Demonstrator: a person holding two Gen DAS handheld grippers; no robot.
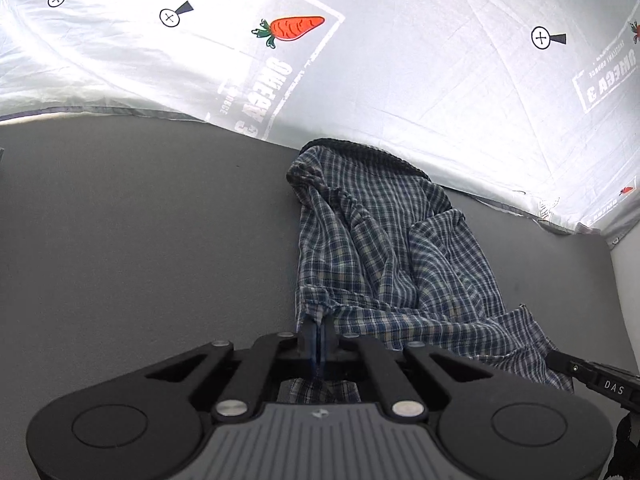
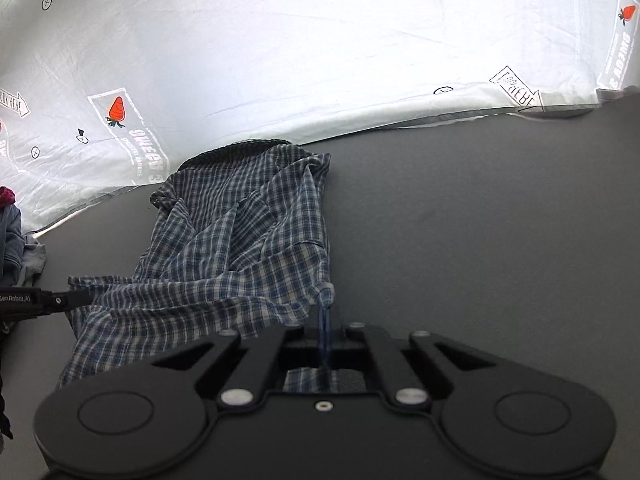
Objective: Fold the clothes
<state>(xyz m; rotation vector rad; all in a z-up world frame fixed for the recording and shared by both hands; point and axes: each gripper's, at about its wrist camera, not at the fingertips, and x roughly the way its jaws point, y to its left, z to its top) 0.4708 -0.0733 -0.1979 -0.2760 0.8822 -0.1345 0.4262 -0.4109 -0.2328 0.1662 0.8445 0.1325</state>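
Both claws, left gripper (image 1: pixel 317 330) and right gripper (image 2: pixel 326 312), pinch near corners of the plaid garment (image 1: pixel 384 240), which I see rumpled mid-frame on the grey table (image 1: pixel 140 220); folding looks unfinished.

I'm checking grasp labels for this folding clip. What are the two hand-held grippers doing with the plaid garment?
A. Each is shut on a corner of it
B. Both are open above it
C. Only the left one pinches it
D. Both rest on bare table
A: the left hand-held gripper and the right hand-held gripper each pinch a bunched corner of the plaid garment on the grey table.
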